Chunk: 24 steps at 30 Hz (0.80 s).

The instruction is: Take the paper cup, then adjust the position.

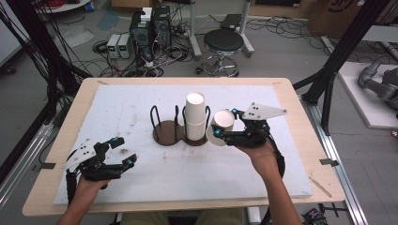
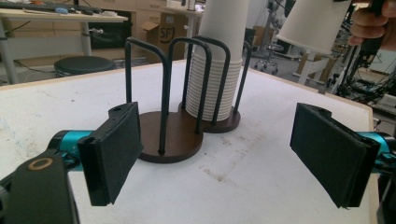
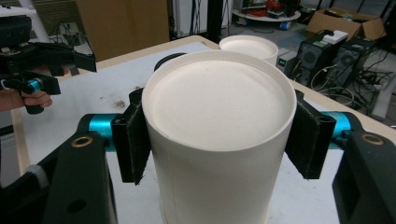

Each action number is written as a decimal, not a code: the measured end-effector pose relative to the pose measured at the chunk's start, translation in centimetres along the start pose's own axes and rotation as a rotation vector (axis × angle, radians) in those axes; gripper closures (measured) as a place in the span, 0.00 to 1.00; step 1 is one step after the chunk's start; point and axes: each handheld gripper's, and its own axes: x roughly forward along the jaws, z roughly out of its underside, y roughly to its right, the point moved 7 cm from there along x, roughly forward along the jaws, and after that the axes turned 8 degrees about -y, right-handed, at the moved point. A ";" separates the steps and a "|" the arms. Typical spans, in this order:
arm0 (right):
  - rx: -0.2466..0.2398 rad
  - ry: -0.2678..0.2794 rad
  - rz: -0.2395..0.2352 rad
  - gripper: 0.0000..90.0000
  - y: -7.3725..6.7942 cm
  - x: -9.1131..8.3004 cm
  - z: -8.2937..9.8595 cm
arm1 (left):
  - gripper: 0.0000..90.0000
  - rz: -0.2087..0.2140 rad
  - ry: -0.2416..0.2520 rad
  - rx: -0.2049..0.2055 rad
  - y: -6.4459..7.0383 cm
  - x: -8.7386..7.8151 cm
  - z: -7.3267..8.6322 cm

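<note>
A white paper cup (image 1: 221, 125), upside down, is clamped between the jaws of the right gripper (image 1: 224, 132), lifted just beside the stack of cups (image 1: 195, 116) standing in the wire holder (image 1: 174, 129). It appears freshly separated from the stack; setting it down remains. The holder's other bay is empty. The left gripper (image 1: 123, 151) rests well apart, jaws wide open and holding nothing.

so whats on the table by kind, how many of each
held cup: 1
cup stack: 1
holder: 1
grippers: 2, left open, right shut on the held cup
total: 5
</note>
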 end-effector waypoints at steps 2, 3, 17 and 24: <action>0.001 -0.006 -0.003 0.37 -0.1 0.3 0.3 | 0.18 0.000 0.003 0.003 0.0 0.0 -0.1; -0.006 -0.008 -0.006 0.37 -0.2 0.4 0.4 | 0.18 -0.001 0.003 0.003 0.0 0.0 -0.1; -0.002 -0.010 -0.024 0.37 -0.8 0.8 1.6 | 0.18 0.062 -0.008 0.024 0.8 1.1 -0.1; -0.012 -0.011 -0.049 0.37 -1.5 1.1 1.9 | 0.19 0.101 -0.013 0.024 1.5 1.3 0.1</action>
